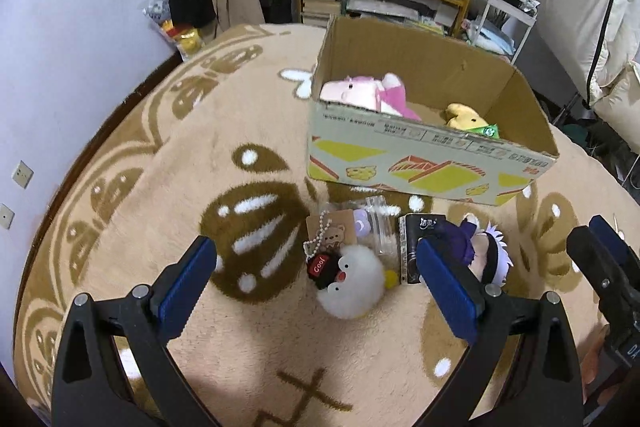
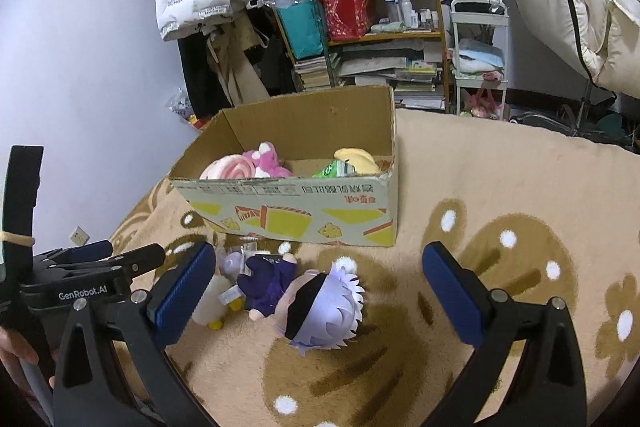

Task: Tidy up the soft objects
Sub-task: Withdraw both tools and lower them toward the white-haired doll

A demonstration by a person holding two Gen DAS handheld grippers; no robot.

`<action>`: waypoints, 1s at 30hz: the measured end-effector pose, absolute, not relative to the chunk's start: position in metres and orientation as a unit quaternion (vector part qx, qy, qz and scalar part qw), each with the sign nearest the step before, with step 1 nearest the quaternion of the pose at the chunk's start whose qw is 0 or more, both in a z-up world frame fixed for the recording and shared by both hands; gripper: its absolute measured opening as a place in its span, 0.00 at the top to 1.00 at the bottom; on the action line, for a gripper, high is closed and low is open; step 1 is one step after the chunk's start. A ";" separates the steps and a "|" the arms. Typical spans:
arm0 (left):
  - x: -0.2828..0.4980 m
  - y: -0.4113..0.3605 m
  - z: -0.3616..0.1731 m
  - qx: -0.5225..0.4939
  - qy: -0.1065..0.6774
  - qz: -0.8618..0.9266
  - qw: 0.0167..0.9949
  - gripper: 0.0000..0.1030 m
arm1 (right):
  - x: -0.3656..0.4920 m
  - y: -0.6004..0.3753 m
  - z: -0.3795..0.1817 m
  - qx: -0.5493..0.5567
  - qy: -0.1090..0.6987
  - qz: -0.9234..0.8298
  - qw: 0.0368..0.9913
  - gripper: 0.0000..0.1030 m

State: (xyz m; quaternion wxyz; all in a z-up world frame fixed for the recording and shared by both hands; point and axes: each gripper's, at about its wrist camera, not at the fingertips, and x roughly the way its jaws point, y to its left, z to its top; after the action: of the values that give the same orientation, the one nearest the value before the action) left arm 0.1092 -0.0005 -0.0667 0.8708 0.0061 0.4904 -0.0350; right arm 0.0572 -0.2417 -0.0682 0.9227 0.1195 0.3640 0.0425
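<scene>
Both grippers, left [image 1: 316, 279] and right [image 2: 320, 283], hover with fingers wide, empty. A white plush [image 1: 350, 285] and a doll [image 2: 316, 307] lie on the rug [image 1: 160, 155] near the box [image 1: 420, 167].

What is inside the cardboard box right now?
Inside the cardboard box lie a pink plush at one end and a yellow plush with a green tag at the other. The near wall hides their lower parts.

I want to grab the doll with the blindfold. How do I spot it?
Find the cardboard box on the tan rug. The doll lies just in front of it, beside a fluffy white chick. Only it has spiky white hair, a black blindfold and purple clothes.
</scene>
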 end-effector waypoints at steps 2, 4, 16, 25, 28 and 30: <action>0.112 -0.001 -0.071 0.006 0.496 -0.034 0.867 0.04 | 0.061 -0.242 -0.073 0.121 0.369 0.043 0.921 0.00; 0.115 -0.001 -0.076 0.005 0.503 -0.033 0.864 0.04 | 0.064 -0.241 -0.078 0.123 0.375 0.044 0.918 0.00; 0.130 -0.002 -0.104 0.006 0.545 -0.021 0.838 0.04 | 0.079 -0.243 -0.105 0.136 0.403 0.041 0.904 0.00; 0.136 -0.002 -0.117 0.003 0.568 -0.027 0.822 0.04 | 0.085 -0.242 -0.122 0.131 0.426 0.045 0.894 0.00; 0.137 0.000 -0.120 -0.002 0.571 -0.020 0.821 0.04 | 0.087 -0.239 -0.128 0.129 0.436 0.048 0.889 0.00; 0.139 0.002 -0.122 -0.008 0.574 -0.020 0.819 0.04 | 0.089 -0.236 -0.132 0.125 0.442 0.049 0.887 0.00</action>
State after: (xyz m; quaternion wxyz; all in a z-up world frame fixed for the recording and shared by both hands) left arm 0.1390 0.0024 -0.1221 0.8186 -0.0075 0.5740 -0.0196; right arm 0.0891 -0.2364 -0.1322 0.8869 0.1252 0.4420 0.0486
